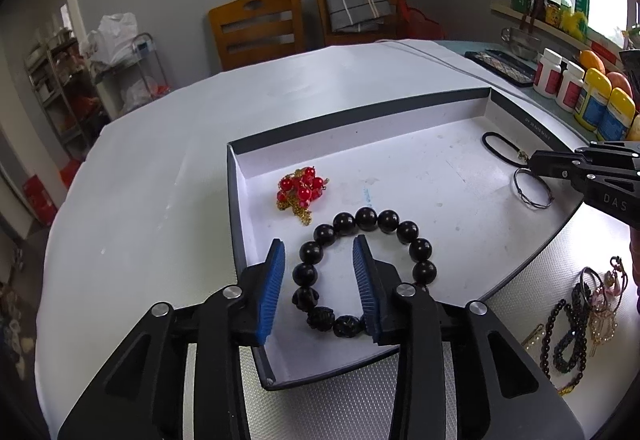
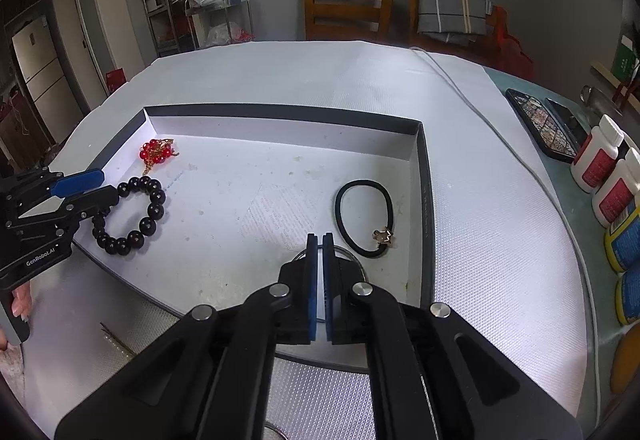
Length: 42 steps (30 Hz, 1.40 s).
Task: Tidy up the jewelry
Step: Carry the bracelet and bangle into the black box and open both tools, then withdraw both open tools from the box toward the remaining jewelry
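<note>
**Tray status: bead bracelet between open jaws, thin ring clamped**

Black bead bracelet flat on tray floor, lower centre of left wrist view; loop slightly elongated toward upper right. Left gripper jaws wide, straddling the loop's near-left arc; contact with beads not discernible. Red bead cluster with gold chain above, left of centre. Right gripper jaws nearly closed on thin wire ring; ring mostly hidden behind jaws in right wrist view. Black hair tie right of centre, long axis near vertical, charm at lower right. Unsorted jewelry pile on bench, lower right, hard to resolve.
</note>
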Tool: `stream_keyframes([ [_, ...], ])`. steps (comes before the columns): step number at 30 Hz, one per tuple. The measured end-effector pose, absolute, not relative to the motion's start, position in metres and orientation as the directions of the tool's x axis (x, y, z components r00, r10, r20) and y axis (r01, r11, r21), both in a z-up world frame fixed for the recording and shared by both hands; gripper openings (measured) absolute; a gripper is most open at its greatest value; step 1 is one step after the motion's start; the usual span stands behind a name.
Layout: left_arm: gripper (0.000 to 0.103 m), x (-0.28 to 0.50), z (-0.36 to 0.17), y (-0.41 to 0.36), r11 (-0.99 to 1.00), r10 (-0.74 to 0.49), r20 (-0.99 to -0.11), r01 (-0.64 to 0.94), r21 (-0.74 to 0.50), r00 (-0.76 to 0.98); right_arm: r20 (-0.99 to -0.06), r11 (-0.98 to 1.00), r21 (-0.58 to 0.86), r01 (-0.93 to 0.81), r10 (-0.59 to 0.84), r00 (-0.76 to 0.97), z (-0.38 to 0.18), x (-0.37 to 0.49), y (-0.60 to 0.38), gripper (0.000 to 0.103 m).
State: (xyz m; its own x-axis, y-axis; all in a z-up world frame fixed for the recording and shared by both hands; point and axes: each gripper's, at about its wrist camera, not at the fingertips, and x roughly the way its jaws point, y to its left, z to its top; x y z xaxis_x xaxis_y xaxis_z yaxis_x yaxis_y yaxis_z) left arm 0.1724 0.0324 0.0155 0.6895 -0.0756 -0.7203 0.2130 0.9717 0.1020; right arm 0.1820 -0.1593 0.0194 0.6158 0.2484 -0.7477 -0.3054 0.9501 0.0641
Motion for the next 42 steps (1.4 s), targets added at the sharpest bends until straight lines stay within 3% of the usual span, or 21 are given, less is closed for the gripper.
stream_keyframes([
  [3,0.054,0.170,0.022,0.032,0.972,-0.094,-0.707,0.219,0.089,0.701,-0.737,0.952,0.073,-0.297,0.252,0.627,0.022,0.182,-0.161,0.037],
  [5,0.059,0.167,0.026,0.031,0.972,-0.100,-0.688,0.218,0.086,0.719,-0.722,0.951,0.082,-0.299,0.263,0.640,0.026,0.180,-0.162,0.041],
  [7,0.062,0.164,0.032,0.033,0.974,-0.103,-0.667,0.210,0.082,0.738,-0.704,0.952,0.091,-0.292,0.269,0.657,0.032,0.178,-0.165,0.054],
  [8,0.067,0.162,0.035,0.033,0.976,-0.100,-0.655,0.204,0.083,0.749,-0.696,0.953,0.095,-0.287,0.270,0.666,0.034,0.177,-0.166,0.058],
  [10,0.079,0.158,0.041,0.035,0.979,-0.091,-0.637,0.185,0.083,0.765,-0.673,0.953,0.104,-0.286,0.279,0.685,0.039,0.175,-0.169,0.075],
  [15,0.082,0.150,0.046,0.037,0.986,-0.091,-0.635,0.159,0.051,0.767,-0.674,0.954,0.097,-0.284,0.273,0.686,0.040,0.175,-0.169,0.096],
  [18,0.093,0.141,0.049,0.039,0.991,-0.064,-0.630,0.124,0.051,0.774,-0.664,0.955,0.073,-0.289,0.263,0.700,0.041,0.172,-0.164,0.097],
  [26,0.095,0.111,0.067,0.045,0.994,-0.074,-0.623,0.112,0.022,0.778,-0.644,0.963,0.015,-0.269,0.216,0.734,0.056,0.145,-0.171,0.097],
  [33,0.097,0.080,0.072,0.047,0.980,-0.194,-0.614,0.182,-0.084,0.765,-0.629,0.966,0.039,-0.255,0.222,0.745,0.064,0.082,-0.213,0.097],
  [42,0.099,0.054,0.065,0.021,0.979,-0.113,-0.605,0.194,0.069,0.788,-0.695,0.971,0.058,-0.230,0.205,0.689,0.034,0.037,-0.247,0.097],
])
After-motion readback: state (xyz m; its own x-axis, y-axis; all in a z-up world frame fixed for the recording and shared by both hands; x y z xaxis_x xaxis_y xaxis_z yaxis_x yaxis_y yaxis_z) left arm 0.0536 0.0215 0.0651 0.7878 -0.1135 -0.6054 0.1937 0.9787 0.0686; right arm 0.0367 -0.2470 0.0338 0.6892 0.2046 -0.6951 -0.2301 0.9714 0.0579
